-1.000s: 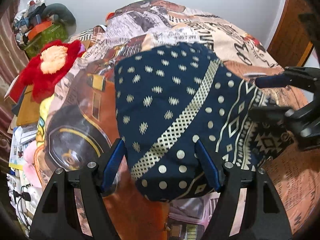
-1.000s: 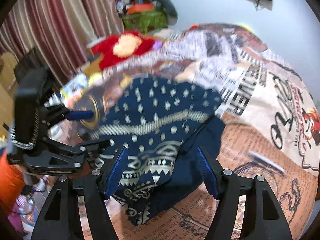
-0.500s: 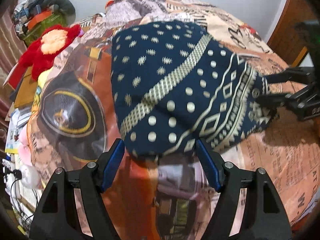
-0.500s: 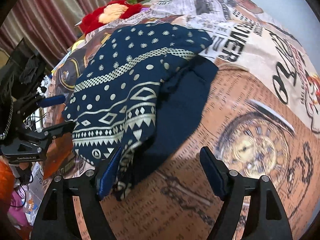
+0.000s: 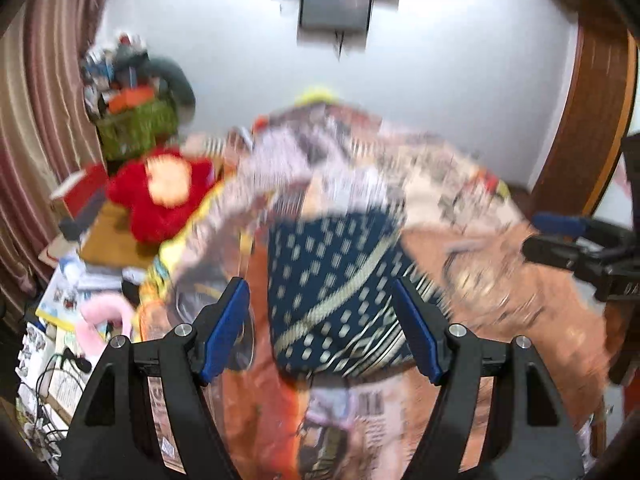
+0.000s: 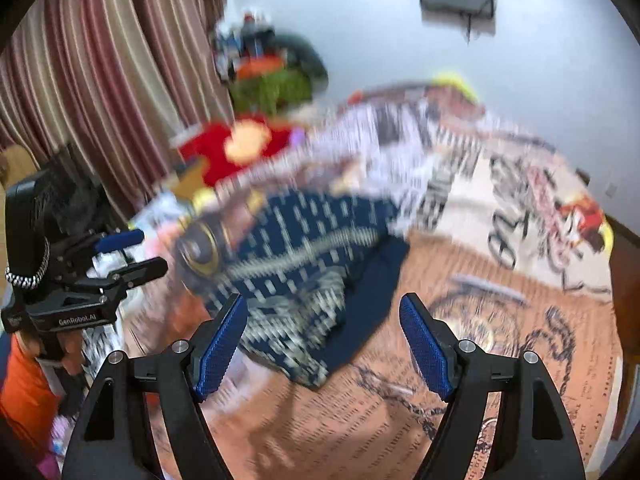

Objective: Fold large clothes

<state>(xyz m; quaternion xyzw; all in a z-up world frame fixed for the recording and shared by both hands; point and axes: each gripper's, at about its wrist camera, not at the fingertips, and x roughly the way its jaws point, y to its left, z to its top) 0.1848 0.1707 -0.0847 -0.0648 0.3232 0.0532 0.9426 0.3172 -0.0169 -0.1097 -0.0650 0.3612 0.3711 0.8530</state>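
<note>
on the bed, blurred folded garment; left claw, right claw released.

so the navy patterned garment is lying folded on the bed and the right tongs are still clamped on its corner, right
Not quite. The navy patterned garment does lie folded on the bed, but the right tongs are open with nothing between the pads, clear of the cloth. The right wrist view shows this.

"GenRobot.AI" on the body of the left gripper
</note>
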